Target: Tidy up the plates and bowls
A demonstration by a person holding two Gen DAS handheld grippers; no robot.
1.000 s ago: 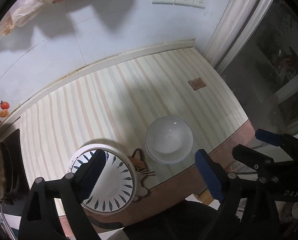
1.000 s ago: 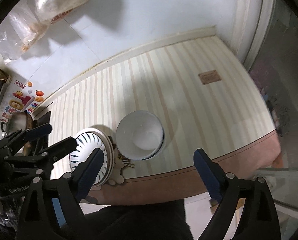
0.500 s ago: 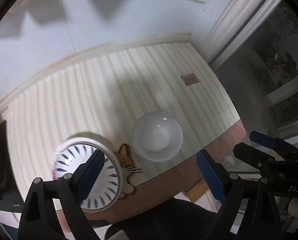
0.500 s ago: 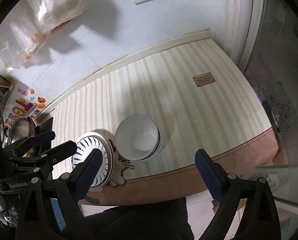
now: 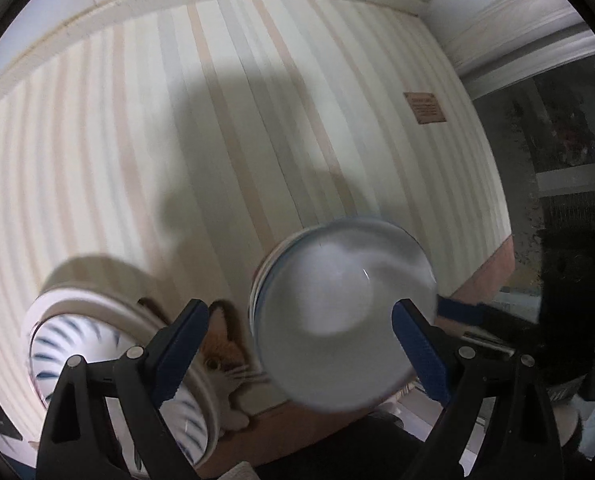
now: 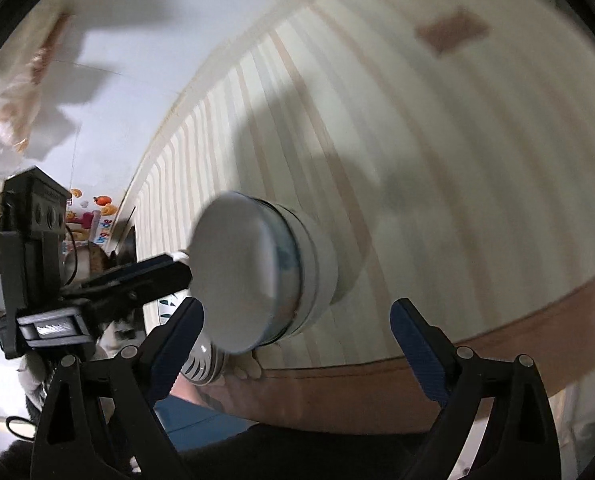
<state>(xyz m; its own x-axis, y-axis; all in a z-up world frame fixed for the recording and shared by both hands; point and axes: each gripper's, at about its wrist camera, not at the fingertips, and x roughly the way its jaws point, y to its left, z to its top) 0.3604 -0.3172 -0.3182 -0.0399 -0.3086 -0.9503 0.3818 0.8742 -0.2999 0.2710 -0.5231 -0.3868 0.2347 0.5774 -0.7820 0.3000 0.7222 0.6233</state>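
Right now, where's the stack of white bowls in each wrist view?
Left wrist: stack of white bowls lower centre-right, between the open left gripper fingers.
Right wrist: stack of white bowls centre-left, above the open right gripper.
Shared landmark: small brown rectangular label on the striped table, upper right in both.

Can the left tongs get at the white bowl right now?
Probably yes. The left tongs are open, with the white bowl right ahead between the two fingers and nothing in front of it. The striped plate sits off to one side, out of the way. The picture is blurry, though.
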